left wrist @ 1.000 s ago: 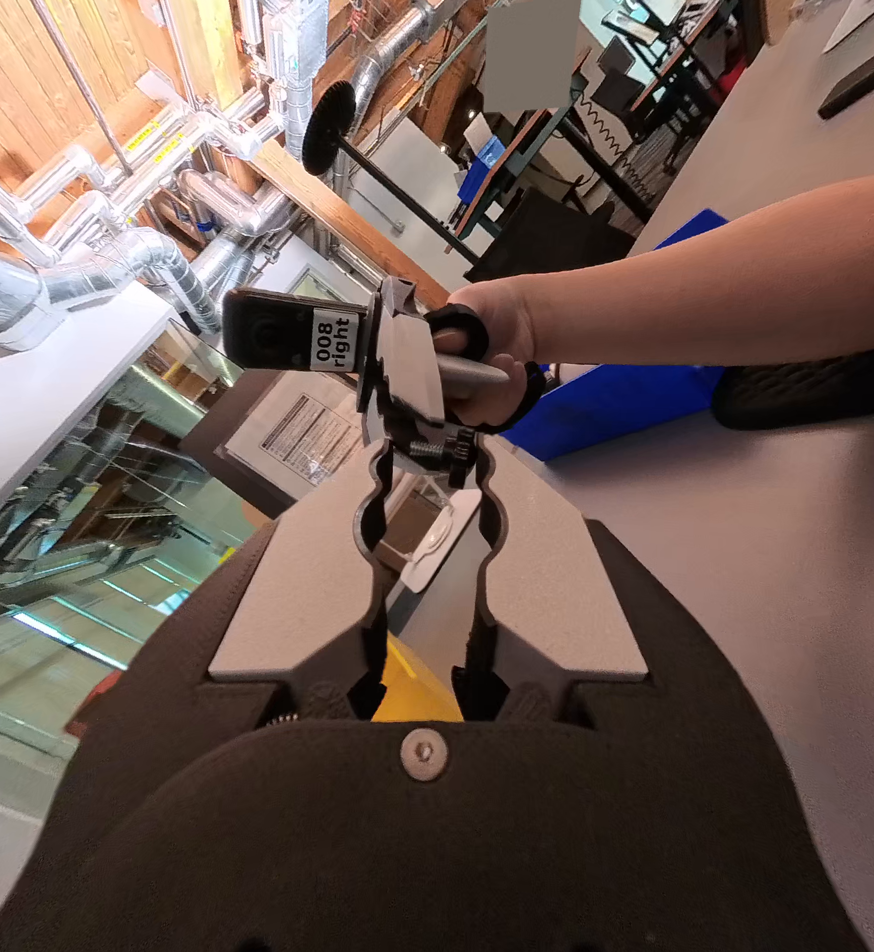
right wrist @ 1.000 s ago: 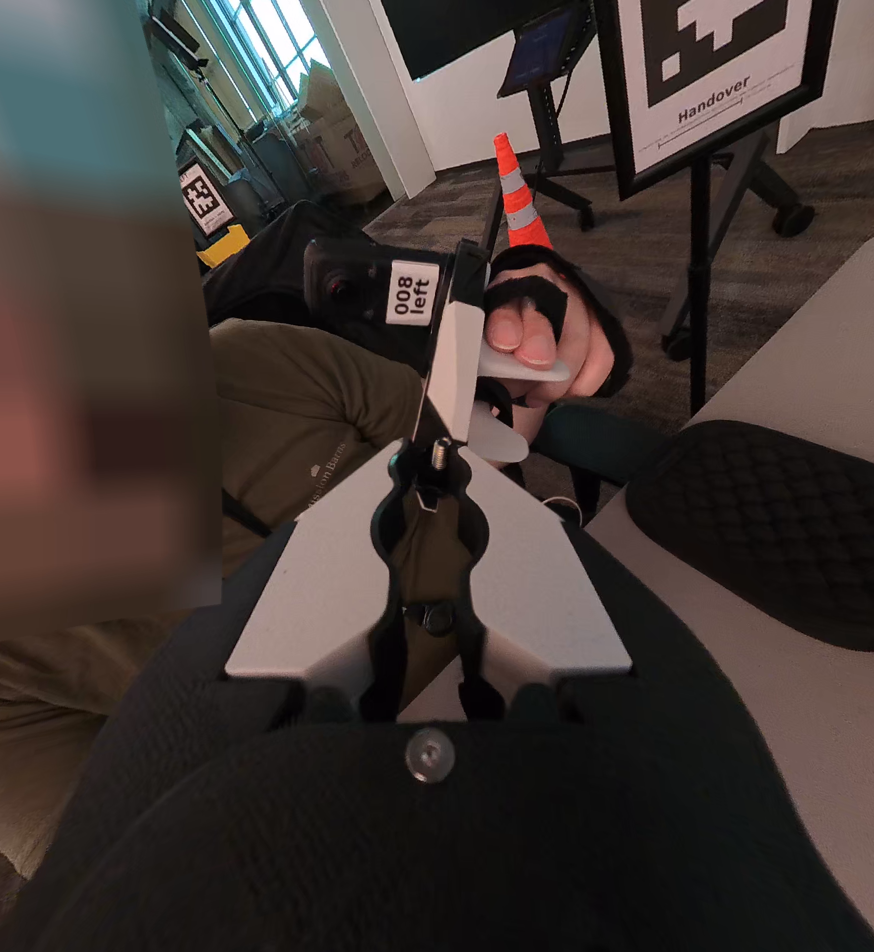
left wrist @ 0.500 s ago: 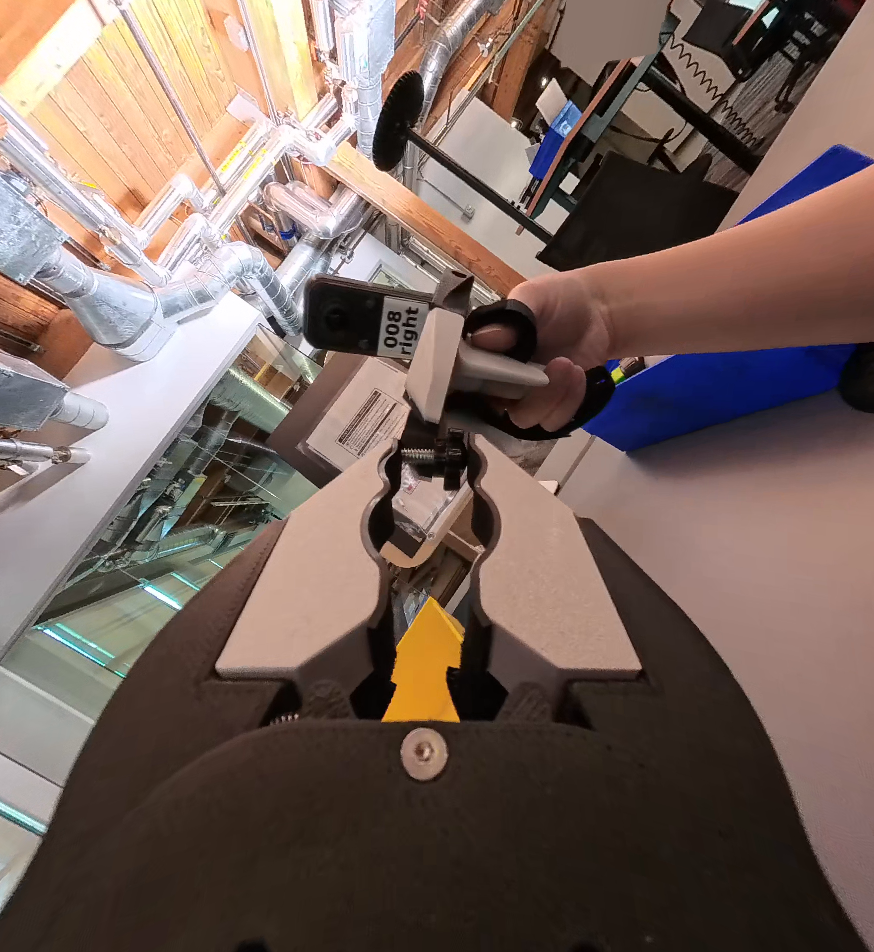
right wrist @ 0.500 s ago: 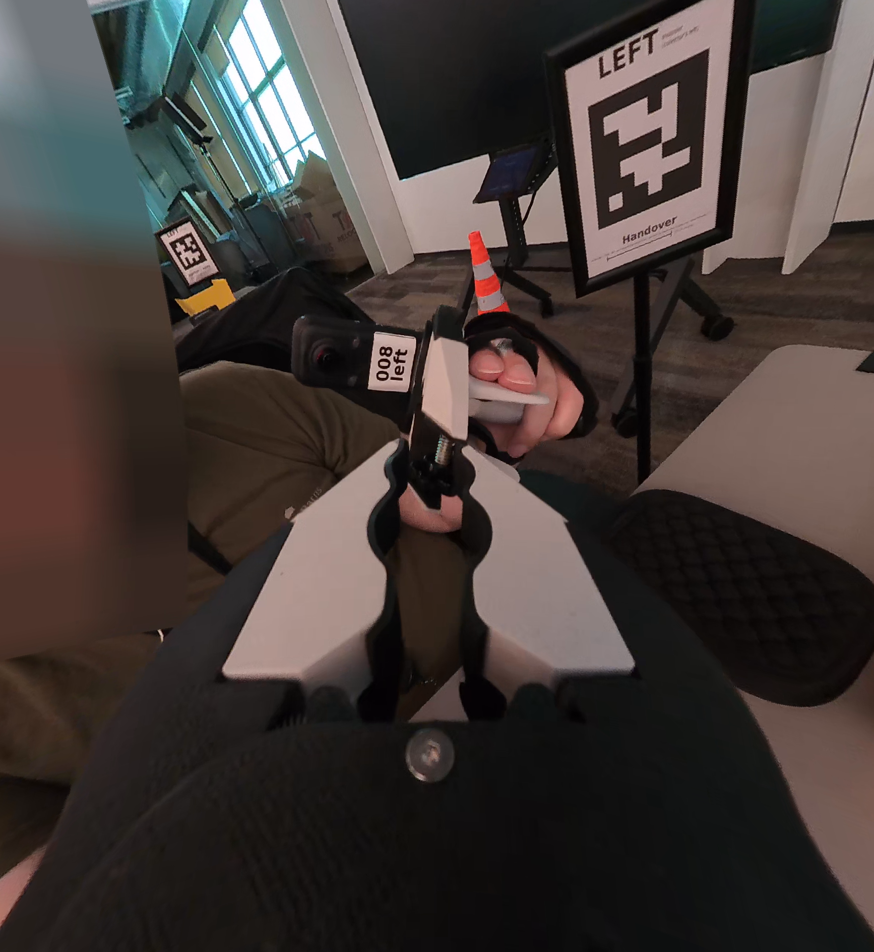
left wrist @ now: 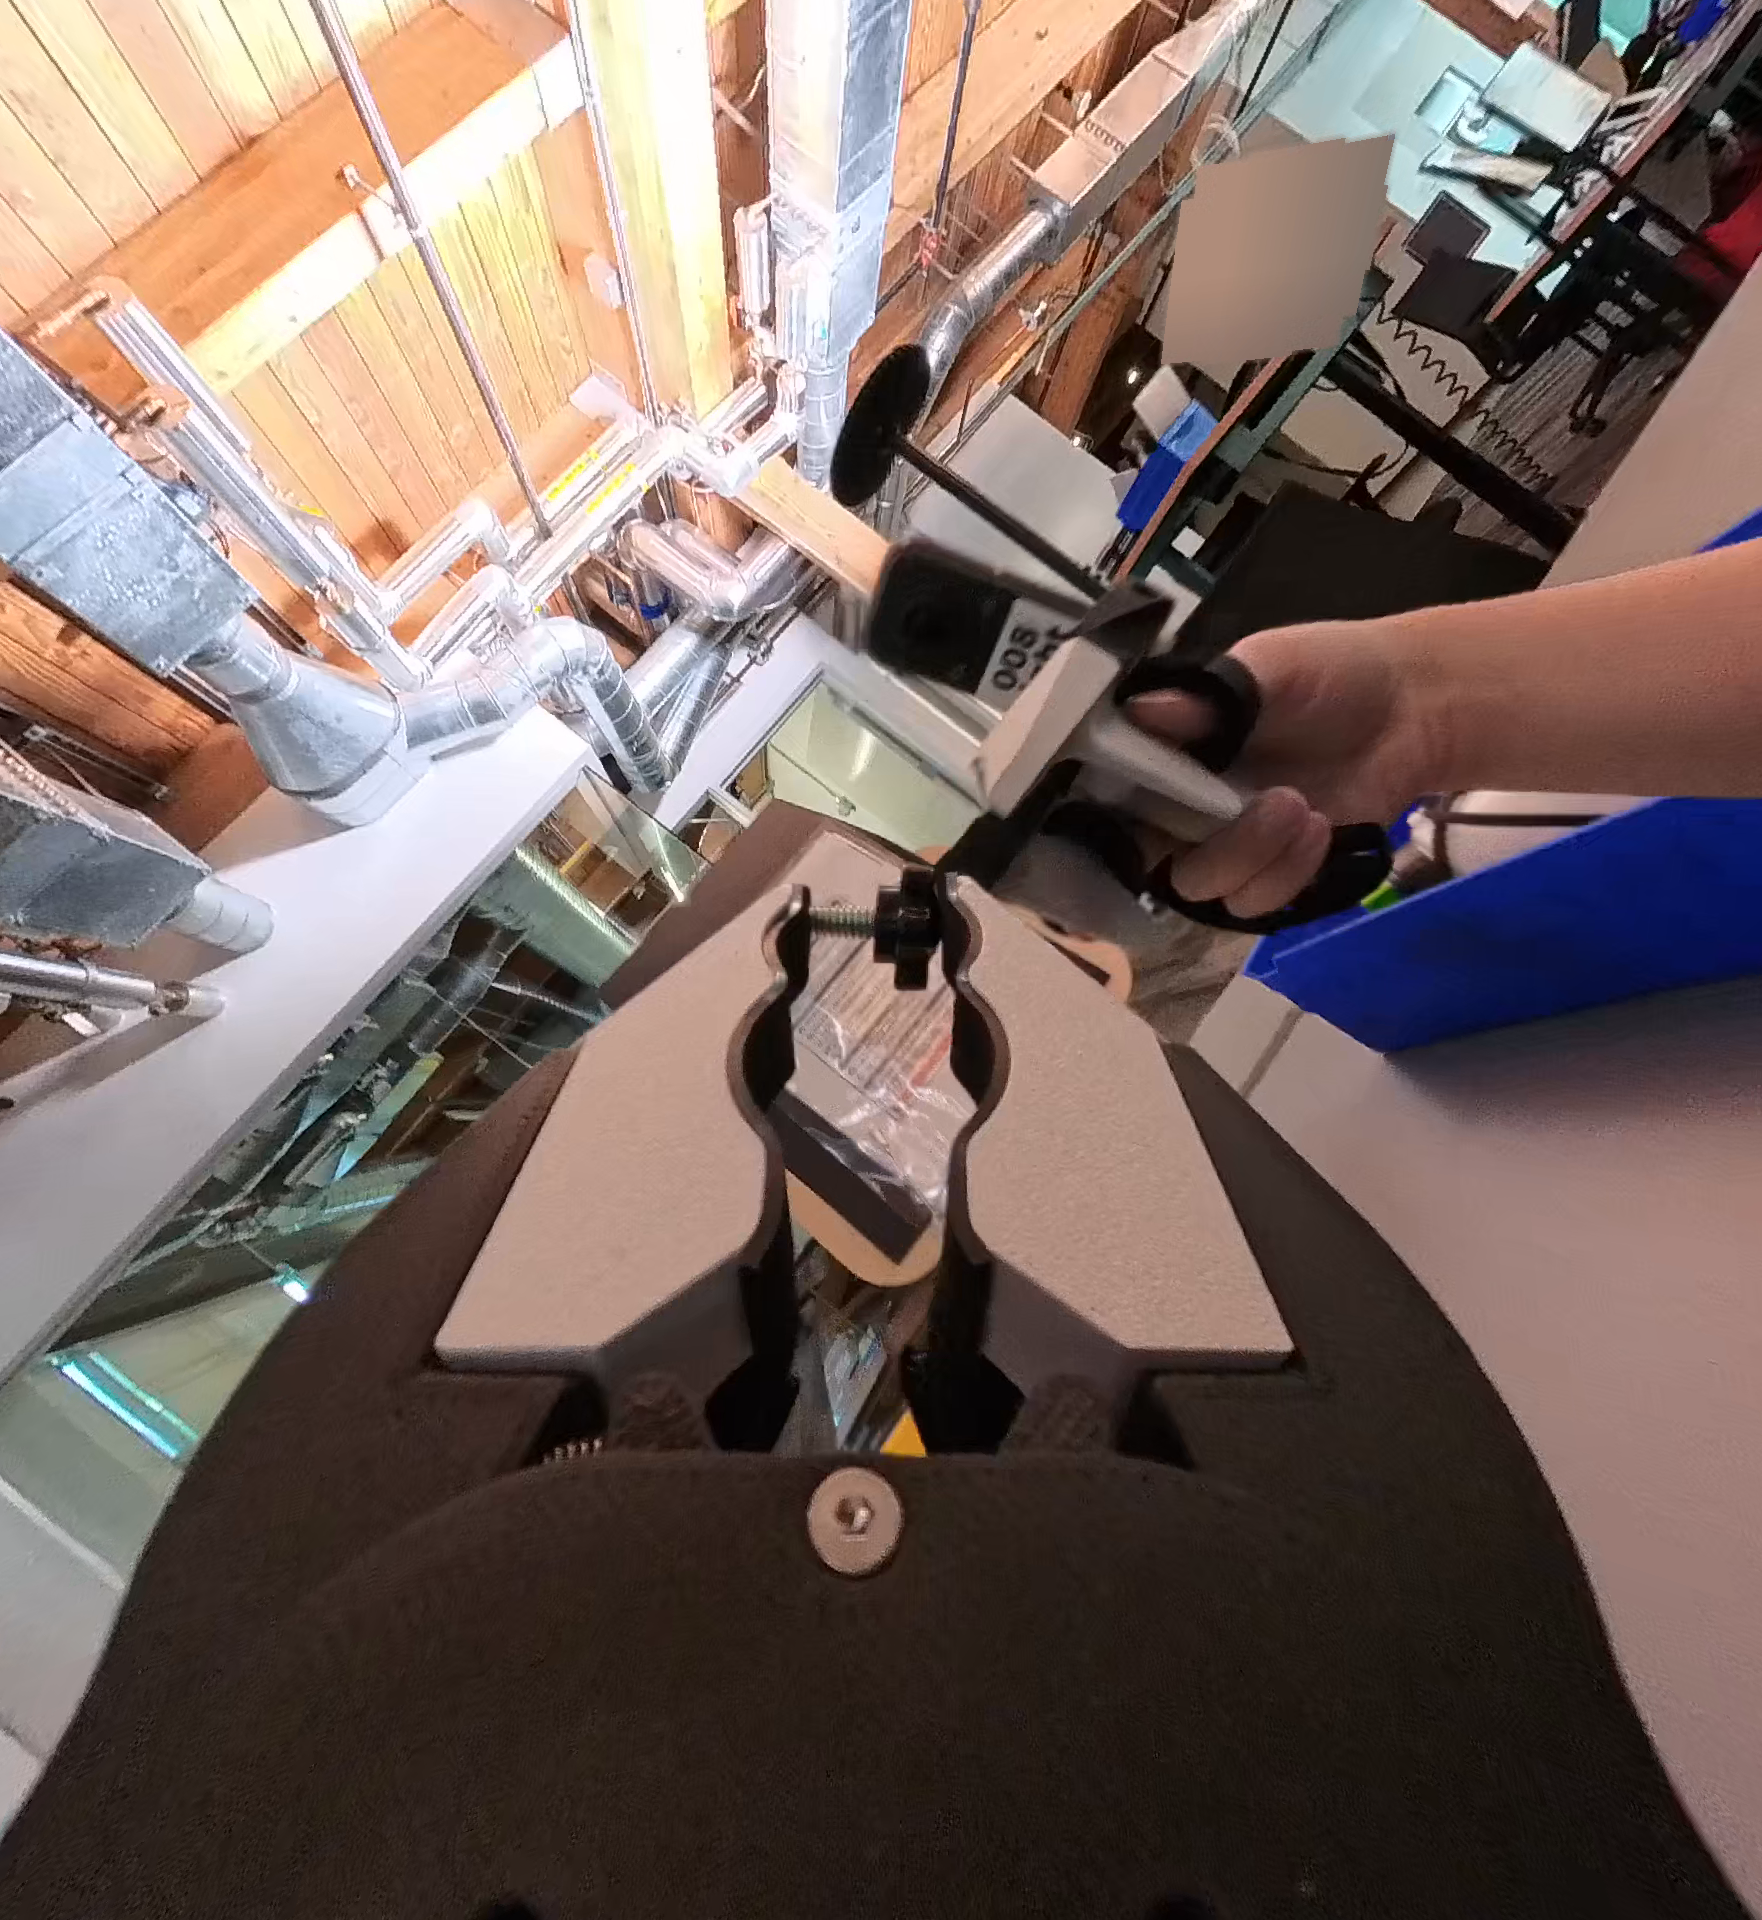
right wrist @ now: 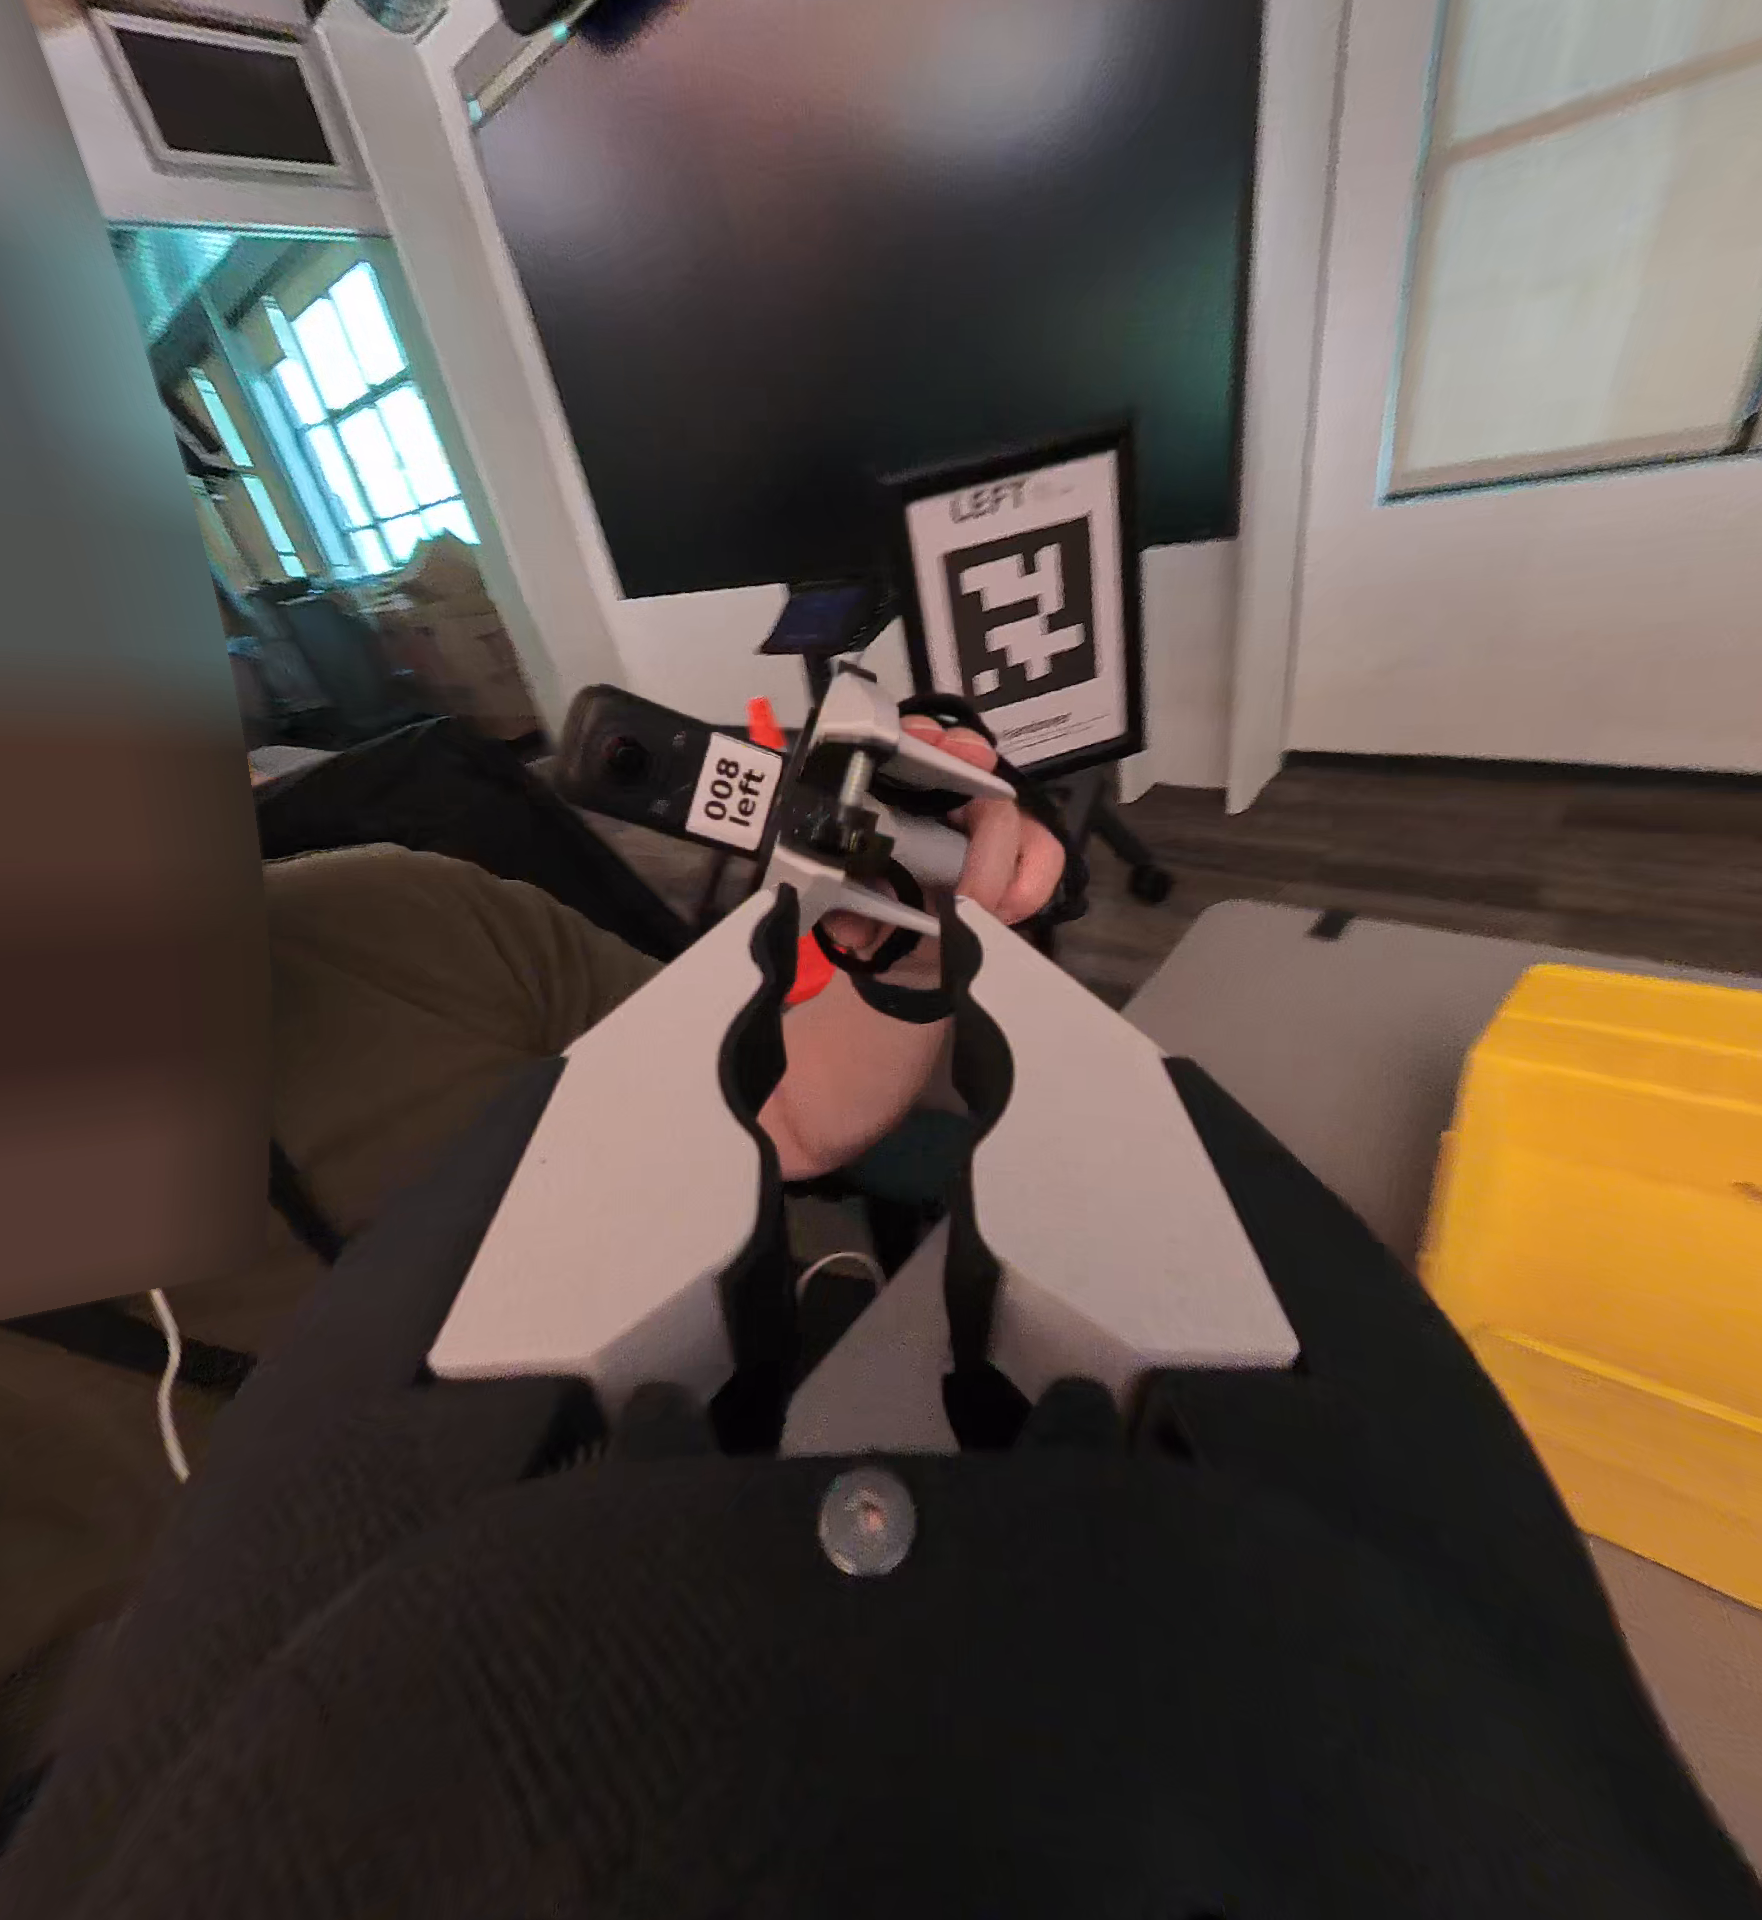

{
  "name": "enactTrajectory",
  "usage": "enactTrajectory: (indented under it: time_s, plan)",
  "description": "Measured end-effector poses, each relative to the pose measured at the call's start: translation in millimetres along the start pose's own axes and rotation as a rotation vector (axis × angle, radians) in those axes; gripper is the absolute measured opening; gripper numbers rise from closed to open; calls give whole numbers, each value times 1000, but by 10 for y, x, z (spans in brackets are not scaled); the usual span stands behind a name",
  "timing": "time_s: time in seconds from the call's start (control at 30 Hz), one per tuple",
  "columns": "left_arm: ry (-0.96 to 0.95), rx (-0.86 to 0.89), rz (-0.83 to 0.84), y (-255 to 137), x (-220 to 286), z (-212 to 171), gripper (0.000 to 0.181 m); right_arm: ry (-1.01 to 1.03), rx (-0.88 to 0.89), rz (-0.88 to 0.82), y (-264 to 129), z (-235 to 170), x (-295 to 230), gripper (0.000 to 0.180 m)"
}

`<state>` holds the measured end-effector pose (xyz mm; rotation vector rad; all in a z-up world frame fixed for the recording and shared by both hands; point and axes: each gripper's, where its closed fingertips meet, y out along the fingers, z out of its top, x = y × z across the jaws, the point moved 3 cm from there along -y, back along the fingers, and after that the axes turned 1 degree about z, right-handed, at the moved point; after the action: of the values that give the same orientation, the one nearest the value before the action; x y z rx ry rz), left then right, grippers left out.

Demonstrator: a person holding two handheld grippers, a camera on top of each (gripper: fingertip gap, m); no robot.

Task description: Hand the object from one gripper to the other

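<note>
The object is a small black star-knob screw (left wrist: pixel 906 925) with a silver threaded stud. My left gripper (left wrist: pixel 877 925) is shut on it, and the screw lies crosswise between the fingertips. My right gripper (right wrist: pixel 861 925) is open and empty. It shows in the left wrist view (left wrist: pixel 981 847) just up and right of the screw, held by a bare hand and apart from it. In the right wrist view the left gripper (right wrist: pixel 835 805) sits just beyond my right fingertips, with the screw's stud (right wrist: pixel 853 777) between its fingers.
A blue bin (left wrist: pixel 1583 914) stands on the grey table (left wrist: pixel 1479 1299) to the right. A yellow bin (right wrist: pixel 1635 1247) sits on the table at the right of the right wrist view. A person in olive clothing (right wrist: pixel 441 987) sits close on the left. A marker sign on a stand (right wrist: pixel 1022 613) is behind. The tips of both grippers are at nearly the same place.
The right gripper, which met the left at the screw, has let go and drawn back up and to the right. The screw stays in the left gripper. Both views have tilted upward.
</note>
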<state>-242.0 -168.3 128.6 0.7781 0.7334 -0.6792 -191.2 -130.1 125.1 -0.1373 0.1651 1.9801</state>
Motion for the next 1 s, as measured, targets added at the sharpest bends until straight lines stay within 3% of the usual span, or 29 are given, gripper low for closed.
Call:
enactTrajectory:
  time_s: [0.23,0.4,0.67,1.0]
  plan:
    - [-2,71,1,563,-381,-19,23,-337,143,-481,-690,587,-263,31]
    - [-38,134,12,982,-541,37,23,-436,391,-734,-1049,1001,-789,33]
    - [-78,269,-91,1091,-257,439,23,-450,284,-1230,-1152,582,-1171,39]
    - [-206,298,-260,1006,73,540,23,-295,190,-1455,-992,231,-1314,42]
